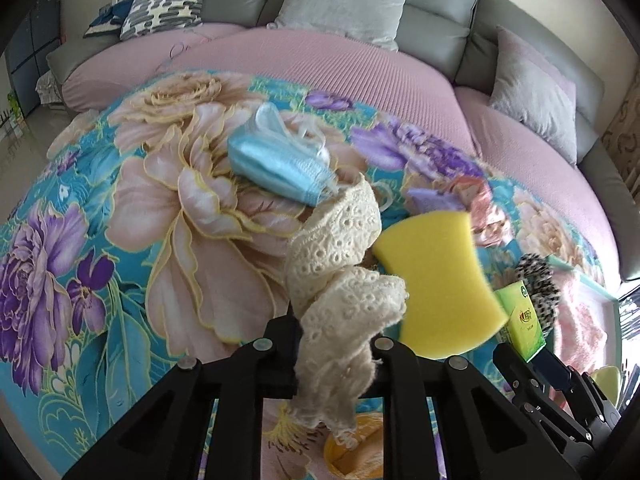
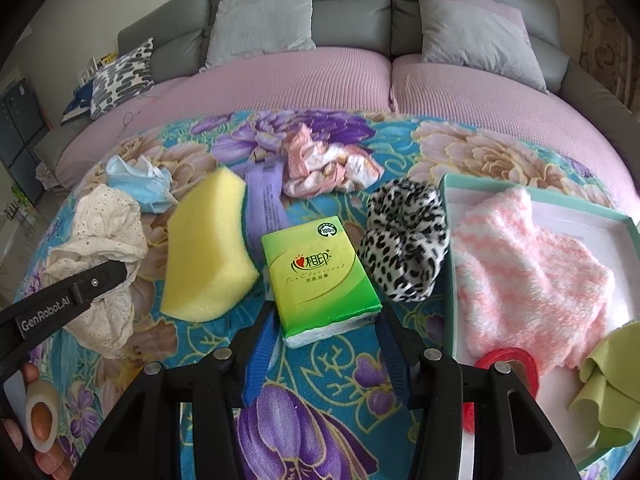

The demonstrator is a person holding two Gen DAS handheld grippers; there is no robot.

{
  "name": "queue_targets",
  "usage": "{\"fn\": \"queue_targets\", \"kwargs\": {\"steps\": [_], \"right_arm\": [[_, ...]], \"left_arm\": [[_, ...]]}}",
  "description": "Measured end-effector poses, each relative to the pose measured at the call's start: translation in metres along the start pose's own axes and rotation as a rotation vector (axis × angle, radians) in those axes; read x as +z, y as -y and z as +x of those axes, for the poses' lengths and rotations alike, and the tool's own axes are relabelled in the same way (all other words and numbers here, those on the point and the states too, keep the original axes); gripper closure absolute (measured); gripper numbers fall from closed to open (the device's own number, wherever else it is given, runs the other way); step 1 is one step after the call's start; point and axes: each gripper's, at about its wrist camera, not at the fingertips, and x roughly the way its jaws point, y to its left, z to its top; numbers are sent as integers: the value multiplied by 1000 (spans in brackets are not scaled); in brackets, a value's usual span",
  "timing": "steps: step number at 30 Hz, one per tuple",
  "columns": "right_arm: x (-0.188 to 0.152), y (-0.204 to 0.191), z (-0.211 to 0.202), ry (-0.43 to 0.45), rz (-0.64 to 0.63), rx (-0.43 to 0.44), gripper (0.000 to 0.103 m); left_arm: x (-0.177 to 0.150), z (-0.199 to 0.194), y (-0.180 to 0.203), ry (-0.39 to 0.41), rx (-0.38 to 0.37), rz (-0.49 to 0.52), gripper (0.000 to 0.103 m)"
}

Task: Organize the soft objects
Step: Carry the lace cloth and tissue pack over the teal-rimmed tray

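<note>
Cream eyelet lace cloth (image 1: 340, 300) is pinched in my left gripper (image 1: 336, 344), right gripper (image 2: 324, 328) straddles the green tissue pack (image 2: 320, 276) unclamped; only pink fluffy knit (image 2: 532, 264) fills the teal-rimmed tray (image 2: 448, 184) at three o'clock, most remains.

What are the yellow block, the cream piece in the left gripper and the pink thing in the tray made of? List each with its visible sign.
Yellow block: likely foam sponge; matte, finely pored surface.
Cream piece: probably cotton eyelet lace; punched holes, scalloped edges, limp folds. The left gripper is pinching it.
Pink thing, lying in the tray: fuzzy knit, perhaps chenille; fluffy pink-and-white pile.
</note>
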Motion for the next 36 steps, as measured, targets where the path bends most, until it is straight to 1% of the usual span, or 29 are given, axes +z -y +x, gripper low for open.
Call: {"fn": "queue_targets", "kwargs": {"steps": [7,11,14,18,24,29,32,36], "right_arm": [[5,7,-23,58,16,6,51],[6,12,-31,76,24,-1,51],[7,20,-39,97,39,-13,51],[8,43,-50,120,83,-50,51],[5,88,-60,127,156,-151,51],[0,129,-65,121,230,-228,51],[-5,154,-68,114,272,-282,51],[-11,183,-72,110,338,-333,51]], "left_arm": [[7,-34,8,92,-40,11,85],[10,-46,13,123,-58,14,85],[11,-51,23,136,-76,34,85],[9,-53,40,134,-105,75,85],[6,-53,76,112,-156,157,85],[0,-53,114,85,-185,243,85],[-3,-51,137,63,-229,284,85],[-8,-50,170,63,-253,350,85]]}}
